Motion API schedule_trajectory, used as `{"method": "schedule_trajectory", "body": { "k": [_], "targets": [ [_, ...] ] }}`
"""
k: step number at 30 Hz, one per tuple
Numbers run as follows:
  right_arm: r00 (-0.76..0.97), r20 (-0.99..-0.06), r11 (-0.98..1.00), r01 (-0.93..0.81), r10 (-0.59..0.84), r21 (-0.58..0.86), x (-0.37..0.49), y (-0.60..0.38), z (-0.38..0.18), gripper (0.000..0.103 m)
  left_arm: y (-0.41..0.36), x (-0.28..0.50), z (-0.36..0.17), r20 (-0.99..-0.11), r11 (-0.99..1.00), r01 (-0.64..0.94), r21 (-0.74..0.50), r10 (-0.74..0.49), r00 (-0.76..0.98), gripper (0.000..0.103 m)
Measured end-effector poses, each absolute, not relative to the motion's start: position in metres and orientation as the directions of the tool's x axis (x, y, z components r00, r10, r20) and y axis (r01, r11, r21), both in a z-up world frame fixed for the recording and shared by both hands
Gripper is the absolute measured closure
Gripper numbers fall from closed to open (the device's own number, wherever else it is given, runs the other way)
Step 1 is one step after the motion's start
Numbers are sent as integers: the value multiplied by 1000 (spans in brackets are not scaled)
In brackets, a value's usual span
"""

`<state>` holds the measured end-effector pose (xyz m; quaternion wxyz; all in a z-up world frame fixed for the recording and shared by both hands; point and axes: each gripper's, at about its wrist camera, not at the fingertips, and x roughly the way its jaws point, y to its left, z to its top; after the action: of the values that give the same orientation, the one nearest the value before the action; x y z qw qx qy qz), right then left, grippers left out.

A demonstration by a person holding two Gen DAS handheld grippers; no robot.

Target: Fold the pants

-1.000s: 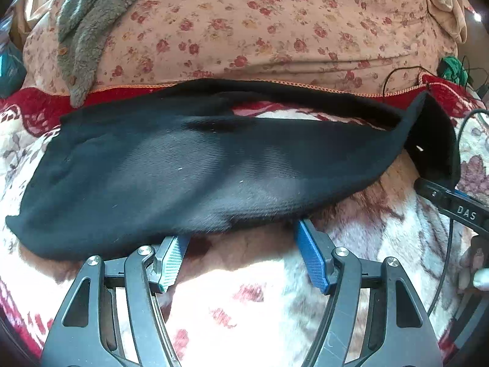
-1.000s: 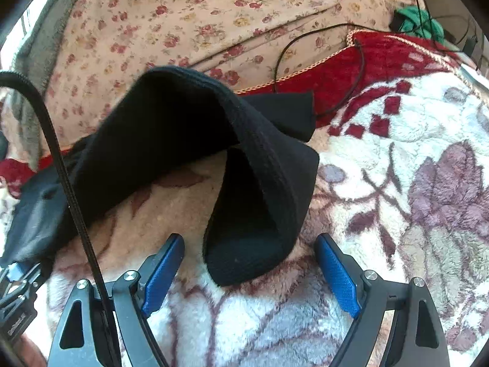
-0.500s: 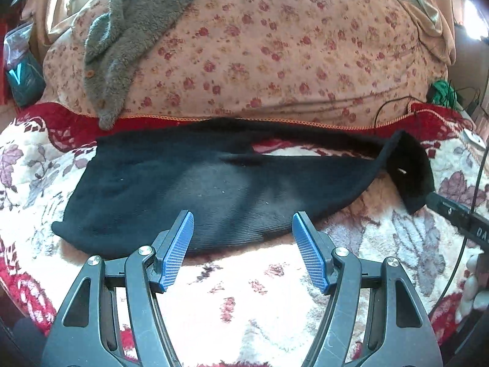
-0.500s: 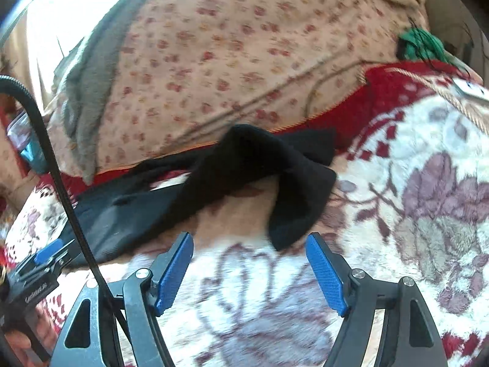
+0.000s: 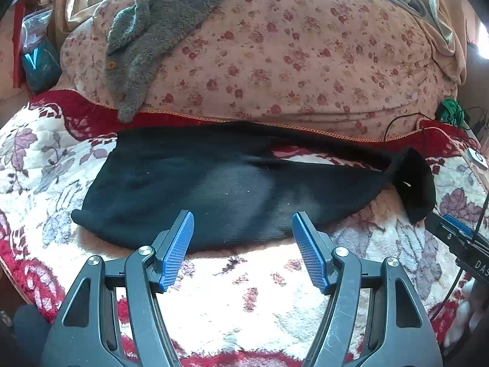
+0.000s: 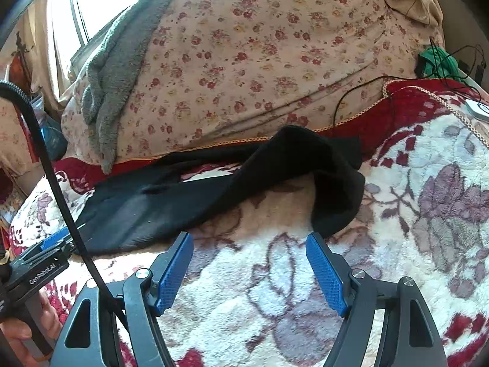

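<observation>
Black pants (image 5: 214, 183) lie lengthwise along the blanket's (image 5: 244, 299) far edge, right end bunched; left gripper (image 5: 243, 247) and right gripper (image 6: 249, 270) both gape wide, empty.

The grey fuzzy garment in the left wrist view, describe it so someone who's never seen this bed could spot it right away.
Find the big floral quilt piled at the back of the bed. The grey fuzzy garment drapes down its left slope, its tip reaching the red blanket border. Unlike the flat black pants in front, it is shaggy, grey and has small buttons.
</observation>
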<state>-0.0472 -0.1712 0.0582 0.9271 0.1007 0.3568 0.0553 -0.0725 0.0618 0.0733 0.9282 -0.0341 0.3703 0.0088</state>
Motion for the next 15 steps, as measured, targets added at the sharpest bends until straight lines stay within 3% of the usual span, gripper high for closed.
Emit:
{"method": "schedule_trajectory", "body": {
  "k": [15],
  "targets": [
    [709, -675, 969, -48, 205, 244, -47, -159, 50, 28, 90, -74, 66, -699, 992, -110, -56, 39, 714, 35]
  ]
}}
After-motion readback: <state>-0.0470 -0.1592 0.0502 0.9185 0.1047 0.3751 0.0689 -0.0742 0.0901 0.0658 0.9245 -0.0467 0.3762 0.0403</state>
